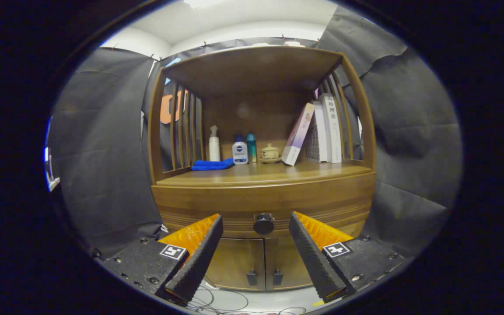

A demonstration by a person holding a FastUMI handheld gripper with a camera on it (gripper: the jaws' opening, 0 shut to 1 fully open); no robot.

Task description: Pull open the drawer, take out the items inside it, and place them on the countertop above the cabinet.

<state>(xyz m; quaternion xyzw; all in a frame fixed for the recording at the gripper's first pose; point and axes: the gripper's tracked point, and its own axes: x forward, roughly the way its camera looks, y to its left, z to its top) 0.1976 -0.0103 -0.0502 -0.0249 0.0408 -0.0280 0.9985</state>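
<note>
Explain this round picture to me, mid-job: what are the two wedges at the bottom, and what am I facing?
The camera rides on a handheld gripper and looks forward along it. The two wedges are its jaws, standing open and holding nothing. Between them, a little beyond, sits the round drawer knob on the closed drawer of a wooden cabinet. On the countertop above stand a pump bottle, two more bottles, a small lidded pot, leaning books and a blue cloth. Two small doors sit below the drawer.
</note>
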